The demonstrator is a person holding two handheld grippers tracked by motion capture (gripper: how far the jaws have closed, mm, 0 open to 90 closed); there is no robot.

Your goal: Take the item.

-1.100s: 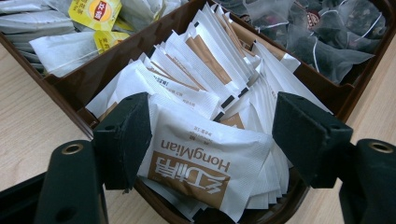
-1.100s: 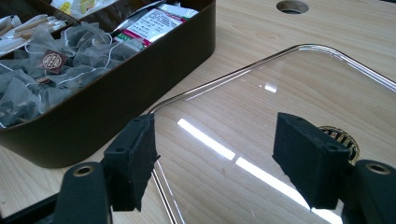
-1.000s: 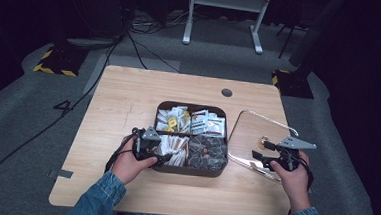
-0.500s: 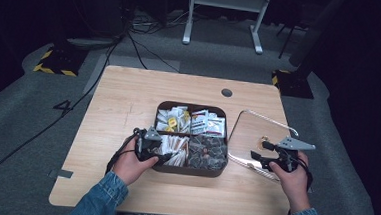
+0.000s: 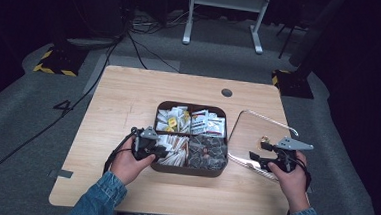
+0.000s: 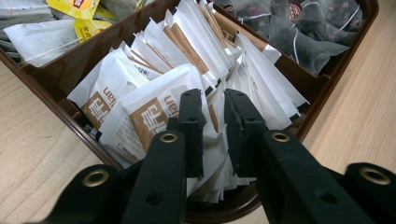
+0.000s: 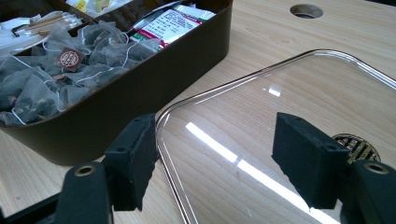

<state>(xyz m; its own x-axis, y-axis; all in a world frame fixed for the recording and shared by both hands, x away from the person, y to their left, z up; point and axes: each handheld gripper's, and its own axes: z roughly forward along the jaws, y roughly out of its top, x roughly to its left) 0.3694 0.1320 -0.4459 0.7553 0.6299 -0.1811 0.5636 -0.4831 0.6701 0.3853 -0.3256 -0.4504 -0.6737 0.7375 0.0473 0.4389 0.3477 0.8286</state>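
Now left tool pinched on white sachet, right tool open over glass lid.

High view: up above the person's side, looking forward and down over the whole table plus the floor beyond.
Left gripper view: super close, looking along its jaws into the brown box, right over the sachets.
Right gripper view: low and near, looking across the clear lid toward the box's side.
Shared: the box turns up in all three.
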